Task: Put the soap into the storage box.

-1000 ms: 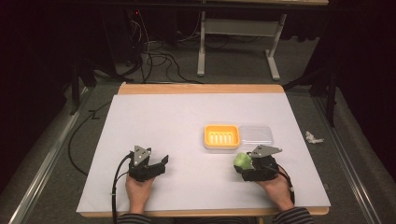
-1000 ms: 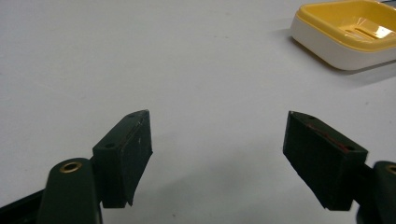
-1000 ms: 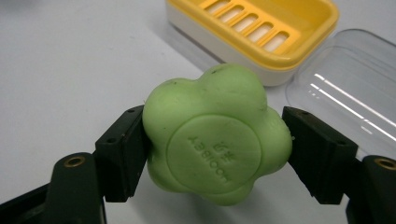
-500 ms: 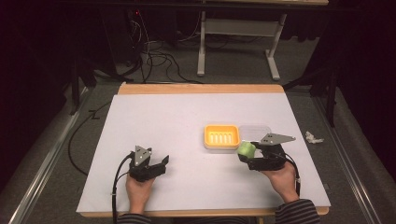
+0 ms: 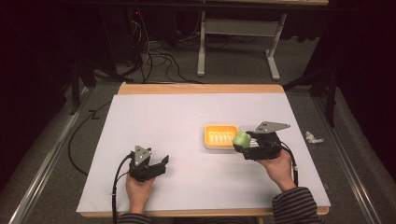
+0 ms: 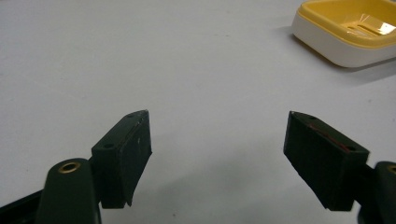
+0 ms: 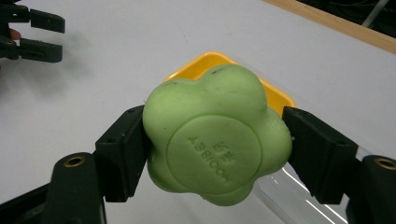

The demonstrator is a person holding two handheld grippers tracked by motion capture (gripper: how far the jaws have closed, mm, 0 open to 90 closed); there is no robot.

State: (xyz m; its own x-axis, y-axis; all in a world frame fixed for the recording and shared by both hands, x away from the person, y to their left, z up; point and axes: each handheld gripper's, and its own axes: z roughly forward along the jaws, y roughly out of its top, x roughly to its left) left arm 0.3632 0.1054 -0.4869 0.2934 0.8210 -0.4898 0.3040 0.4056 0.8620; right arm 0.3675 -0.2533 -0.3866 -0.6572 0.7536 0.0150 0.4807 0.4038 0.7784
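**Green soap held at the dish's edge**

The right gripper (image 5: 243, 145) clamps a lobed green soap bar (image 7: 215, 135) between its jaws, just above the right end of the yellow soap dish (image 5: 219, 136). The left gripper (image 5: 161, 164) rests on the white table (image 5: 163, 121), jaws wide apart, holding nothing.

A crumpled white scrap (image 5: 314, 137) lies on the floor (image 5: 364, 154).

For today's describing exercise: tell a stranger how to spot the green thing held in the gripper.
Start at the white table and find the yellow soap dish right of its middle. At the dish's right edge, the right gripper clamps the green soap. It is the one green, flower-lobed lump, with a round stamped centre.
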